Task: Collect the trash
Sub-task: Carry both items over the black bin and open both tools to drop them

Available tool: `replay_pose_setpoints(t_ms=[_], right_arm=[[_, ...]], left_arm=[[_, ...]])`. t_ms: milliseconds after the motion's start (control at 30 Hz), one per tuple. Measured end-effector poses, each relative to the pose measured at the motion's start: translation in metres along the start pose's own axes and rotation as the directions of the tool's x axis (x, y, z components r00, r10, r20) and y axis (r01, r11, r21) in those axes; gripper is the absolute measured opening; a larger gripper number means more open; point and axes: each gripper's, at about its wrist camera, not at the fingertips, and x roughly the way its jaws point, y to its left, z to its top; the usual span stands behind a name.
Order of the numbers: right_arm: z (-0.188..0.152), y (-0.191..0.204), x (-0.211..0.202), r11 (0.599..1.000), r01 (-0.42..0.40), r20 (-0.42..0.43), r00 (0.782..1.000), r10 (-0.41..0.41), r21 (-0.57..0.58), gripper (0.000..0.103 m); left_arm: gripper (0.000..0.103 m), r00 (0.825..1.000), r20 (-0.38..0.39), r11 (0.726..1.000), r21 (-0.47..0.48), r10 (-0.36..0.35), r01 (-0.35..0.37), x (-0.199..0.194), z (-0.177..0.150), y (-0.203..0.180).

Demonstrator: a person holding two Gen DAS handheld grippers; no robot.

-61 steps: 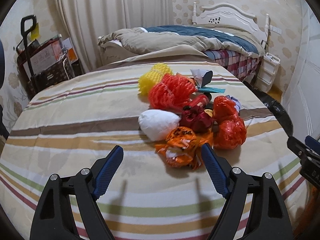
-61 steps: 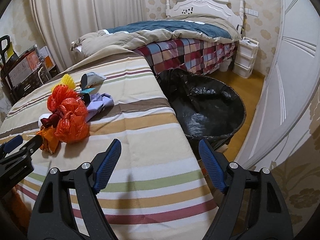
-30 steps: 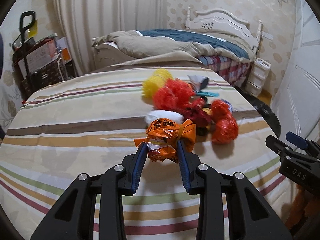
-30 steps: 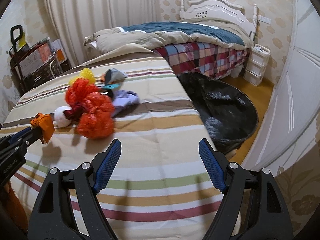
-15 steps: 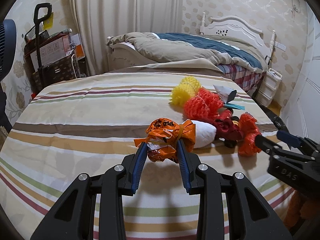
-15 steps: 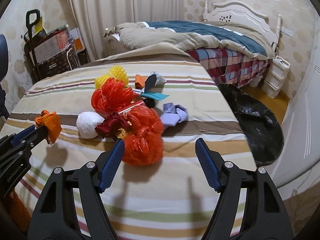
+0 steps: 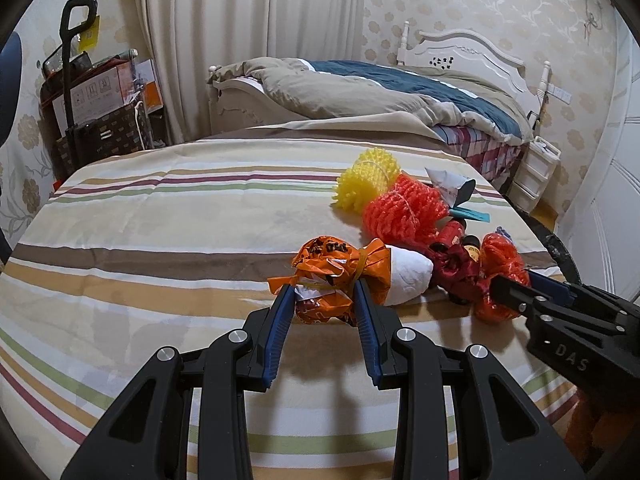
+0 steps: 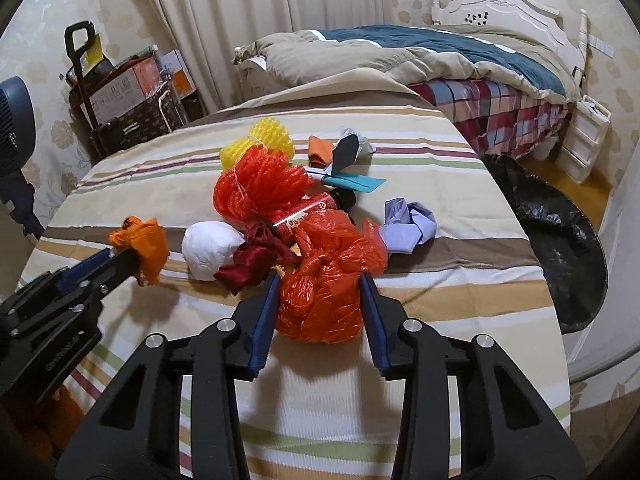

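Trash is lying heaped on the wide cloth-covered surface with beige, brown, green and maroon stripes (image 7: 168,216), which is filling most of both views. Beyond its right edge, the round bin lined with a black plastic bag (image 8: 560,232) is sitting on the floor, well apart from the heap. Within the heap, the red-orange foam net bundle (image 8: 260,188) is lying against the yellow foam net bundle (image 8: 264,140), with the white crumpled paper ball (image 8: 208,252) just beside a dark red fabric scrap (image 8: 256,260). The right gripper (image 8: 318,304) has just been closing its jaws, and its blue pads are now pressing both sides of the knotted red-orange plastic bag (image 8: 328,280). The left gripper (image 7: 322,308) is clamping the smaller crumpled orange printed plastic wrapper (image 7: 336,276), holding it near the white ball. A crumpled lilac paper piece (image 8: 408,228) is lying just right of the bag.
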Motion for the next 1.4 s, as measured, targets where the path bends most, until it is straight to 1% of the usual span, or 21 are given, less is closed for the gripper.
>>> replay_pose_setpoints(t_ms=[167, 333, 500, 600, 733, 867, 1000, 1200, 1400], right_arm=[[0.001, -0.007, -0.014, 1.000, 0.015, 0.035, 0.999, -0.015, 0.007, 0.037], [0.004, -0.022, -0.028, 0.999, 0.045, 0.074, 0.996, -0.047, 0.019, 0.037], [0.010, -0.054, -0.037, 0.993, 0.088, 0.096, 0.991, -0.095, 0.073, 0.037], [0.014, -0.081, -0.040, 0.986, 0.122, 0.105, 0.985, -0.134, 0.110, 0.037], [0.019, -0.113, -0.041, 0.976, 0.165, 0.111, 0.977, -0.182, 0.144, 0.037], [0.022, -0.150, -0.031, 0.963, 0.206, 0.094, 0.970, -0.225, 0.173, 0.037], [0.022, -0.179, -0.020, 0.952, 0.231, 0.075, 0.965, -0.250, 0.201, 0.037], [0.022, -0.215, -0.009, 0.940, 0.252, 0.069, 0.959, -0.275, 0.231, 0.037], [0.022, -0.242, 0.001, 0.934, 0.249, 0.072, 0.959, -0.275, 0.258, 0.038]], left_arm=[[0.034, 1.000, 0.008, 1.000, 0.010, -0.015, 0.015, -0.004, 0.002, -0.005], [0.034, 0.998, 0.029, 0.999, 0.025, -0.048, 0.047, -0.010, 0.010, -0.018], [0.034, 0.994, 0.050, 0.993, 0.075, -0.095, 0.091, -0.010, 0.021, -0.049], [0.034, 0.991, 0.056, 0.987, 0.106, -0.123, 0.117, -0.007, 0.025, -0.069], [0.034, 0.985, 0.051, 0.977, 0.145, -0.163, 0.154, 0.006, 0.031, -0.101], [0.034, 0.979, 0.038, 0.965, 0.179, -0.200, 0.191, 0.020, 0.038, -0.133], [0.034, 0.973, 0.018, 0.951, 0.216, -0.231, 0.222, 0.039, 0.045, -0.171], [0.034, 0.969, -0.016, 0.934, 0.263, -0.247, 0.242, 0.067, 0.052, -0.215], [0.034, 0.973, -0.049, 0.925, 0.301, -0.226, 0.230, 0.096, 0.055, -0.246]])
